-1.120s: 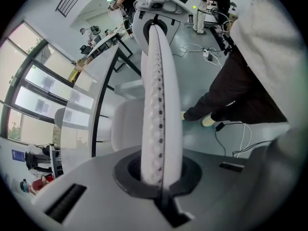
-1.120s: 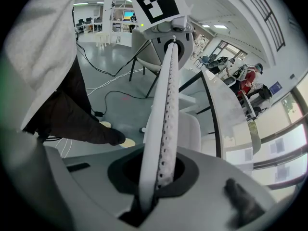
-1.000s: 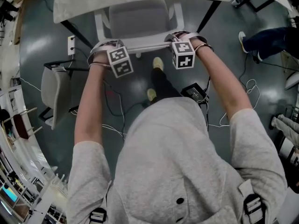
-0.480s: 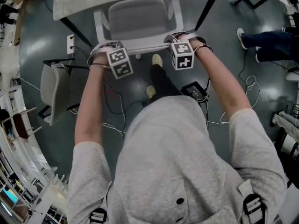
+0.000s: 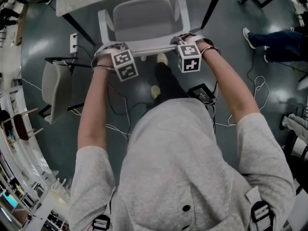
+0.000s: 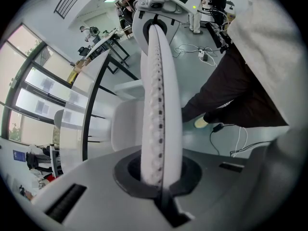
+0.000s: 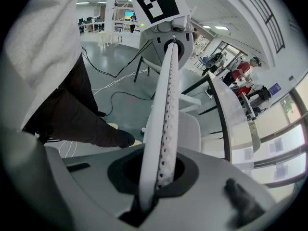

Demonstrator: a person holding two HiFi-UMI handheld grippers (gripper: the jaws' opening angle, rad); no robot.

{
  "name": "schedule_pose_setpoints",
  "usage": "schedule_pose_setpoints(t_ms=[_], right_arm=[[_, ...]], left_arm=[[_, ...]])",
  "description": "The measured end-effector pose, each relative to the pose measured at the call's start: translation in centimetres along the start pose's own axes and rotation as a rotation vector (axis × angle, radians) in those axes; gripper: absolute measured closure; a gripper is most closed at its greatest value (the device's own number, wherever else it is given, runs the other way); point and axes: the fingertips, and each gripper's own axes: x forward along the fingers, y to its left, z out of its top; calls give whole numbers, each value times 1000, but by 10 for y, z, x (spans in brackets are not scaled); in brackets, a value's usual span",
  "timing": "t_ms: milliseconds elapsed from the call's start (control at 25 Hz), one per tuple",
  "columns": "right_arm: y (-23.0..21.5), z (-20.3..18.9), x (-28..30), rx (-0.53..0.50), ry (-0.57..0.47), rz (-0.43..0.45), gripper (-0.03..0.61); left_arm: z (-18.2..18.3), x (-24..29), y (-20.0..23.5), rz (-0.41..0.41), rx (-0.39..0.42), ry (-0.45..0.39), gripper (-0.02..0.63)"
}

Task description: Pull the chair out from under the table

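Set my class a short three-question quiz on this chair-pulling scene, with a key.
1. True or false: the left tool and the right tool are both shut on the backrest of the white chair.
2. What stands at the head view's left? A) a grey chair B) a ladder C) a bin
3. Fill in: beyond the white chair stands a ____.
Key: 1 true; 2 A; 3 table.

— What stands on the dark grey floor [image 5: 231, 47] at the left of the head view?
— A spare grey chair [image 5: 52, 93], with a white power strip [image 5: 73, 42] lying near it.
— And on the right?
— A black box [image 5: 204, 94], a loop of white cable [image 5: 258, 88] nearby, and a bystander's dark-trousered leg [image 5: 279, 44] with a pale shoe [image 5: 247, 36].
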Motion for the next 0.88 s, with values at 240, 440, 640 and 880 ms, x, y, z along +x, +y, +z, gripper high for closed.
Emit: schedule_pose_setpoints(t_ms=[240, 440, 640, 880], right_arm=[[11, 5, -4, 5, 0, -12, 538], [22, 7, -7, 10, 4, -4, 538], [29, 8, -10, 5, 3, -7, 538], [37, 9, -11, 5, -2, 2, 538]], left_arm=[[0, -4, -11, 0, 4, 4, 597], [0, -8, -21, -7, 10, 0, 597], [1, -11, -28, -4, 9, 3, 597], [3, -13, -36, -4, 3, 5, 597]])
